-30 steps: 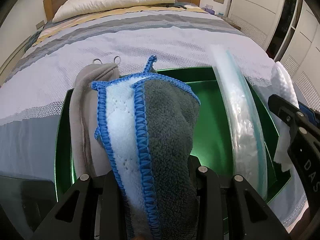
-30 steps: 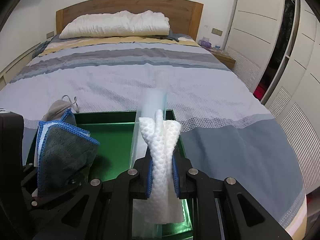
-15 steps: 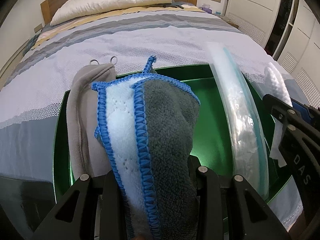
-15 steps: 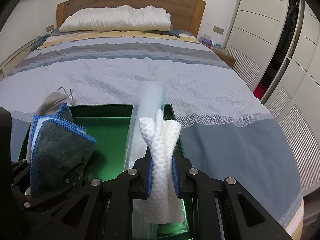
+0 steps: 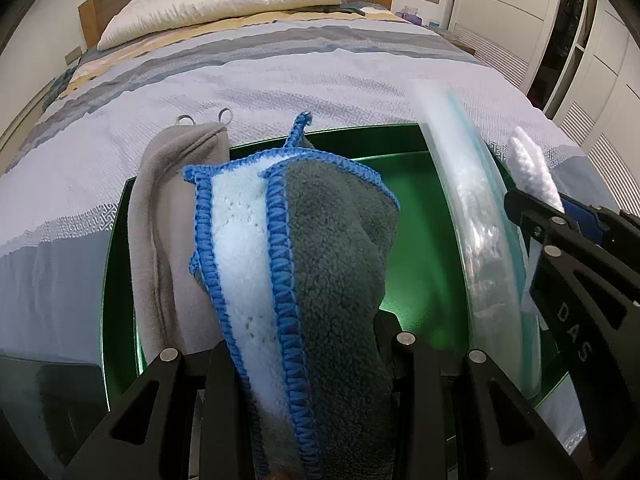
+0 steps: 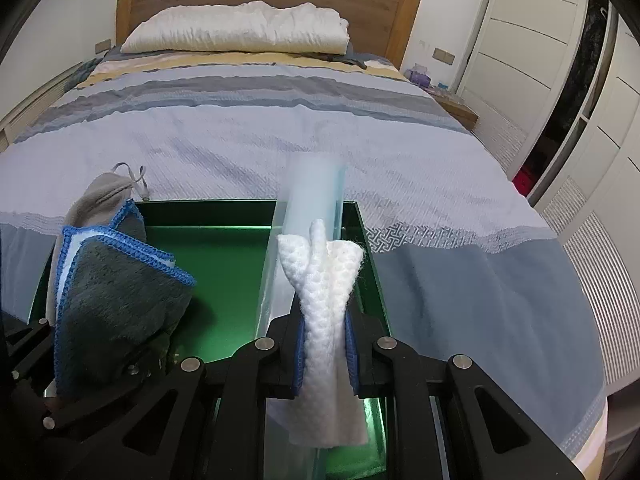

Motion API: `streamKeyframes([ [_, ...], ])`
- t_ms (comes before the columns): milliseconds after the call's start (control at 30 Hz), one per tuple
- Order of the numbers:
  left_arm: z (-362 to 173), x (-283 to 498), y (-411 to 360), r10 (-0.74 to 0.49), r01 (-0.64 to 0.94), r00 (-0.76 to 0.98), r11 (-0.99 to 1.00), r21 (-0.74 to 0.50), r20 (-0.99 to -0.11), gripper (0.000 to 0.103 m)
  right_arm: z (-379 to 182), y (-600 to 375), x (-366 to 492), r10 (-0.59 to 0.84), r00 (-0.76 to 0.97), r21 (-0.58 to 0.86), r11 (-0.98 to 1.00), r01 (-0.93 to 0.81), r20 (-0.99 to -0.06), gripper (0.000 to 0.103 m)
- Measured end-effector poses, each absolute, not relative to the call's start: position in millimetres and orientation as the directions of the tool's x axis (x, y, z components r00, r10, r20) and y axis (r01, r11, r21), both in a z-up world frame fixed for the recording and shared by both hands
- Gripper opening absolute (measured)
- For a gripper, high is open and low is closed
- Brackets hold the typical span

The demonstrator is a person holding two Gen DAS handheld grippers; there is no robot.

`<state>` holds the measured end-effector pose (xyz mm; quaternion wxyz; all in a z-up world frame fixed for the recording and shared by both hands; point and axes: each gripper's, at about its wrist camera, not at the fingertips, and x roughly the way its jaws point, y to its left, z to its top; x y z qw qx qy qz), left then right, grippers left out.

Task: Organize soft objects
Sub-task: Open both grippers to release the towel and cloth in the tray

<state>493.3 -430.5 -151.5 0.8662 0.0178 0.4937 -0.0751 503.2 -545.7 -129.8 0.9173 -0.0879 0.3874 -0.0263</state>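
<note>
Both clenched, left tool [image 5: 296,360] w/ grey towel [image 5: 332,260], right tool [image 6: 324,344] w/ white cloth [image 6: 324,280]

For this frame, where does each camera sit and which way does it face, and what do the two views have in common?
Left wrist: rides on the left gripper, facing up the bed toward the pillow; the gripper is clamped on a grey blue-edged towel, and the right gripper shows at the right edge.
Right wrist: rides on the right gripper, same heading; it is clamped on a white cloth, with the left gripper at lower left.
Shared: green tray, clear plastic pack, towel, cloth, bed.
</note>
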Motion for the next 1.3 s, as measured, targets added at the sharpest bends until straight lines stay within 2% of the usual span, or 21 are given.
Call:
streamKeyframes([
  [1300,-153,500,-424,-0.136,0.153,0.468,0.986,-0.071,-0.873,0.031,-136,-553,531,-0.14,0.653,-0.215,0.976,-0.035,-0.744,0.02],
])
